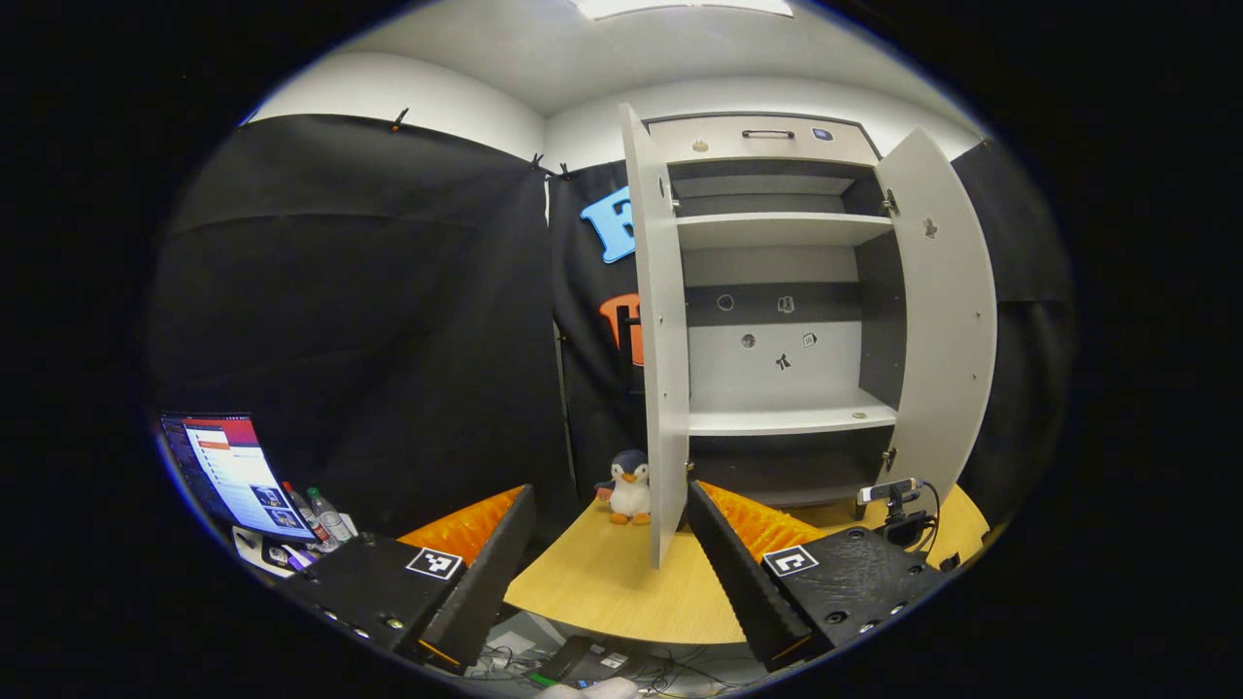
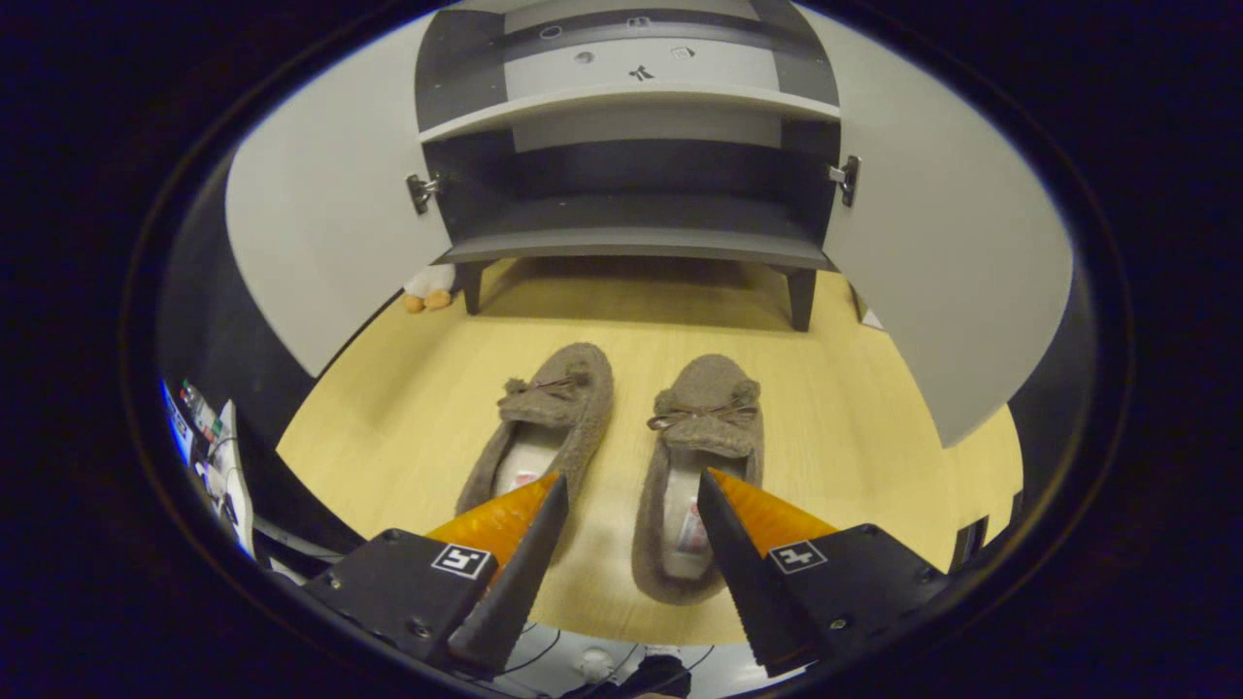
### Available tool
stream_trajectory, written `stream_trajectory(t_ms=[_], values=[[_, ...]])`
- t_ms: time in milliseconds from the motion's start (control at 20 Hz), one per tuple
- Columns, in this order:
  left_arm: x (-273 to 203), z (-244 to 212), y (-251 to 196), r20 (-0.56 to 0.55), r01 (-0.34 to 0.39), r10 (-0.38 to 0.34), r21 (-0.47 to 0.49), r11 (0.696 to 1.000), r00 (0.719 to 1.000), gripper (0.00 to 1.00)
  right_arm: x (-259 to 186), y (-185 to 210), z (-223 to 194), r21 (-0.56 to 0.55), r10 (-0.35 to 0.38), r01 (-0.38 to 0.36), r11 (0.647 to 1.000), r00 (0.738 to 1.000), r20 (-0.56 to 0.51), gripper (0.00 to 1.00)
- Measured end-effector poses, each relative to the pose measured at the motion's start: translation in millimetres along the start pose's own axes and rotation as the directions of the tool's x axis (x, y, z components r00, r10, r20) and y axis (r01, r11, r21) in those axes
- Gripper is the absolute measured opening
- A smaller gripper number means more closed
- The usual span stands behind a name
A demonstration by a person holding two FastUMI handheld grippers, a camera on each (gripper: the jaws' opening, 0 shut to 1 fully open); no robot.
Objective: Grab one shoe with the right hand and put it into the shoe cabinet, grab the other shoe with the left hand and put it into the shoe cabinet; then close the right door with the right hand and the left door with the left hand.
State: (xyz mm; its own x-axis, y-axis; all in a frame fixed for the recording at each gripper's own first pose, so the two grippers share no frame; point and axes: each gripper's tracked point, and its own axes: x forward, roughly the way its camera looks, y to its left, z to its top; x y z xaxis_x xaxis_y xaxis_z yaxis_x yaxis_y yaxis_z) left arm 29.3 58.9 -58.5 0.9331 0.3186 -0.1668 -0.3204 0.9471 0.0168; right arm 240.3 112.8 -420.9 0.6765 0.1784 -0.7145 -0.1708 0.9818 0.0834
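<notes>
Now, line by line:
Left gripper [image 1: 612, 544]: fingers spread wide, holding nothing, raised above the near edge of the table [image 1: 602, 582] and facing the cabinet [image 1: 777, 291].
Right gripper [image 2: 631, 544]: fingers spread, nothing between them, hovering over the shoes.
Left shoe [image 2: 549, 427]: flat on the table, toe toward the cabinet.
Right shoe [image 2: 699, 456]: just beside the first, parallel, apart from it.
Left door [image 1: 660, 330]: swung open.
Right door [image 1: 942, 311]: swung open.
Toy penguin [image 1: 629, 488]: on the table by the left door.
</notes>
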Motion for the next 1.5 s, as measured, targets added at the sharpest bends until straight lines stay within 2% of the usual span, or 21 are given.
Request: stream_trajectory(t_ms=[200, 250, 300, 450, 500, 550, 600, 650, 700, 750, 850, 900, 1000, 1100, 1300, 1500], values=[[15, 1, -4, -0.009, -0.022, 0.022, 0.009, 1.0, 1.0, 0.97, 30, -3, -3, 0.028, 0.021, -0.019, 0.999, 0.998, -0.056, 0.81], [20, 1, -5, -0.012, -0.025, 0.025, 0.006, 1.0, 1.0, 0.96, 37, -3, -3, 0.041, 0.026, -0.024, 0.999, 0.998, -0.063, 0.74], [23, 1, -6, -0.015, -0.028, 0.029, 0.004, 1.0, 0.999, 0.96, 43, -4, -3, 0.049, 0.024, -0.021, 0.999, 0.997, -0.068, 0.79], [32, 2, -9, -0.017, -0.036, 0.036, 0.007, 0.999, 0.999, 0.96, 60, -10, 6, 0.074, 0.002, 0.001, 0.997, 0.999, -0.047, 0.79], [34, 1, -11, -0.02, -0.037, 0.038, 0.01, 0.999, 0.999, 0.96, 65, -14, 9, 0.083, -0.011, 0.014, 0.996, 0.999, -0.038, 0.72], [36, -1, -12, -0.028, -0.038, 0.038, 0.011, 0.999, 0.999, 0.96, 70, -19, 13, 0.091, -0.026, 0.029, 0.995, 0.999, -0.026, 0.78], [38, -4, -13, -0.04, -0.036, 0.036, 0.006, 0.999, 0.999, 0.96, 77, -24, 14, 0.093, -0.045, 0.047, 0.995, 0.999, -0.019, 0.67], [40, -7, -16, -0.051, -0.03, 0.03, -0.001, 1.0, 0.998, 0.96, 84, -28, 17, 0.102, -0.058, 0.06, 0.993, 0.998, -0.017, 0.7], [41, -10, -17, -0.063, -0.029, 0.029, -0.003, 1.0, 0.998, 0.96, 88, -28, 16, 0.112, -0.059, 0.061, 0.992, 0.998, -0.015, 0.46], [41, -12, -17, -0.069, -0.03, 0.029, -0.003, 1.0, 0.997, 0.96, 91, -30, 19, 0.116, -0.071, 0.071, 0.991, 0.997, -0.002, 0.52], [42, -17, -17, -0.081, -0.034, 0.034, 0.005, 0.999, 0.996, 0.96, 96, -30, 22, 0.094, -0.078, 0.076, 0.993, 0.997, 0.016, 0.46], [42, -18, -19, -0.08, -0.028, 0.029, 0.007, 1.0, 0.996, 0.96, 97, -28, 22, 0.081, -0.07, 0.068, 0.994, 0.997, 0.017, 0.31], [40, -17, -21, -0.078, -0.019, 0.02, 0.009, 1.0, 0.997, 0.97, 98, -26, 24, 0.081, -0.072, 0.071, 0.994, 0.997, 0.013, 0.18], [38, -16, -20, -0.066, -0.013, 0.014, 0.015, 1.0, 0.998, 0.96, 93, -26, 27, 0.108, -0.063, 0.062, 0.992, 0.998, 0.004, 0.09], [36, -16, -27, -0.052, 0.024, -0.024, -0.011, 1.0, 0.998, 0.96, 59, -26, 53, 0.081, -0.057, 0.052, 0.995, 0.997, 0.057, 0.08], [30, -20, -42, -0.035, 0.077, -0.078, -0.016, 0.997, 0.996, 0.96, 2, -17, 110, 0.046, -0.028, 0.02, 0.999, 0.985, 0.168, 0.08]])
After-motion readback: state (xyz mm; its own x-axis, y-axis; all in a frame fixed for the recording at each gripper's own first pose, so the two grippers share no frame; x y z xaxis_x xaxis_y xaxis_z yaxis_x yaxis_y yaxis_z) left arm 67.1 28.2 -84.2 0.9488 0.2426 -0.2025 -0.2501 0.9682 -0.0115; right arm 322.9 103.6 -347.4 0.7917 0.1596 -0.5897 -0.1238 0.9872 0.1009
